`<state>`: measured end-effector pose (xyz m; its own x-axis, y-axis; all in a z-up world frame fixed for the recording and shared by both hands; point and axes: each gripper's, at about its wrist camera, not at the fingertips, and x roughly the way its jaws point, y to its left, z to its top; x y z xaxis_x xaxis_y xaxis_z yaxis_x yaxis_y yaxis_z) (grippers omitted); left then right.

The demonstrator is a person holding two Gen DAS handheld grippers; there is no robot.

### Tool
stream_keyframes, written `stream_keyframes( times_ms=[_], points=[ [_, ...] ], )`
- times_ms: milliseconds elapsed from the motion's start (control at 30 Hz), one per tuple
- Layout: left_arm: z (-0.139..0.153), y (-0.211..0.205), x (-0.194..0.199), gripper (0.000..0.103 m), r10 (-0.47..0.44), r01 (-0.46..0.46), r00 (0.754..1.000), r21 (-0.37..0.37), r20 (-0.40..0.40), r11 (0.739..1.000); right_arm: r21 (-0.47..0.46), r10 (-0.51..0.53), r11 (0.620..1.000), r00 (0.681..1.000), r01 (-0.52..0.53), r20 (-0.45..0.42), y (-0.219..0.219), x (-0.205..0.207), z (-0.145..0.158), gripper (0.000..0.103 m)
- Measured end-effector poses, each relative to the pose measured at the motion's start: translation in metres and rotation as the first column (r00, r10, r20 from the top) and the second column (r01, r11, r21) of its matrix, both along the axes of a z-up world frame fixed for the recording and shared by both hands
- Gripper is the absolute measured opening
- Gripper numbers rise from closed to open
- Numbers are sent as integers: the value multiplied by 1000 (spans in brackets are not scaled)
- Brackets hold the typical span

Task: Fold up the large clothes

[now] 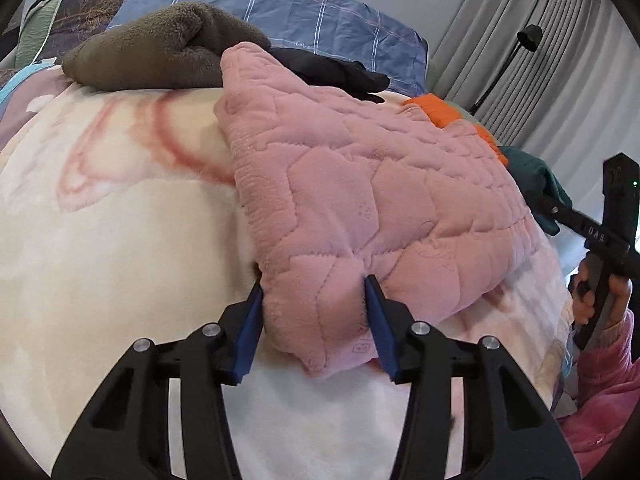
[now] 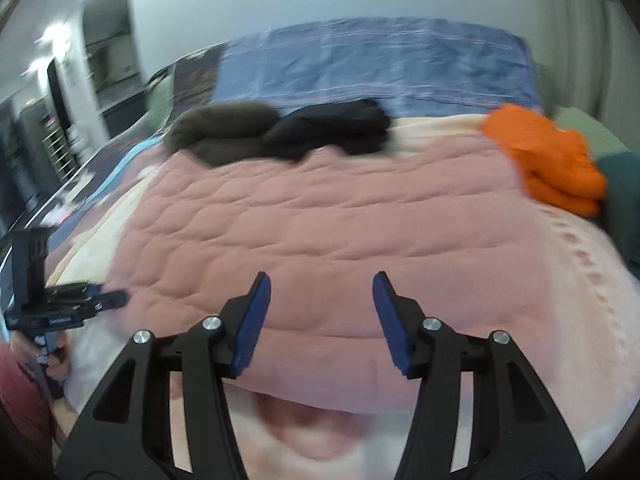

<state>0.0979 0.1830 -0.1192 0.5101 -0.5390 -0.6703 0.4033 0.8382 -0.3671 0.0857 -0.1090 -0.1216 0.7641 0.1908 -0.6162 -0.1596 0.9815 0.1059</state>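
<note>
A pink quilted garment (image 1: 380,200) lies folded on the cream bed blanket (image 1: 100,240). My left gripper (image 1: 314,292) is open, its blue pads on either side of the garment's near corner. My right gripper (image 2: 322,288) is open and empty, held just above the garment (image 2: 320,216) near its front edge. The right gripper shows at the right edge of the left wrist view (image 1: 600,236). The left gripper shows at the left edge of the right wrist view (image 2: 92,300). The right wrist view is blurred.
A brown fleece (image 1: 160,52), a black garment (image 1: 340,72), an orange garment (image 2: 548,160) and a teal one (image 1: 536,184) lie at the far side. A blue plaid pillow (image 1: 280,4) lies behind. Grey curtains (image 1: 540,40) hang at the right.
</note>
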Motion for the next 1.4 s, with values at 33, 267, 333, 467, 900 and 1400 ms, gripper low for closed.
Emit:
stream_keyframes(
  times_ms=[33, 267, 333, 467, 900, 1400],
  points=[
    [0, 1, 0, 50, 3, -3, 1000, -6, -6, 1000, -5, 9, 1000, 997, -10, -82, 7, 11, -18, 48],
    [-6, 11, 2, 55, 0, -2, 999, -62, -36, 998, 57, -12, 998, 977, 25, -212, -3, 28, -36, 48],
    [-6, 12, 2, 58, 3, -6, 999, -65, -34, 998, 66, -5, 998, 984, 17, -179, 0, 30, -16, 49],
    [-8, 12, 0, 65, 18, -20, 999, -49, -26, 999, 22, -2, 1000, 997, 4, -81, 14, 66, 17, 49],
    [-12, 15, 3, 66, 17, -19, 1000, -77, -25, 997, -40, -93, 995, 969, 86, -227, 7, 157, -13, 48],
    [-13, 21, 4, 71, 19, -24, 999, -131, -36, 991, -48, -124, 992, 951, 115, -283, 10, 242, -42, 50]
  ],
)
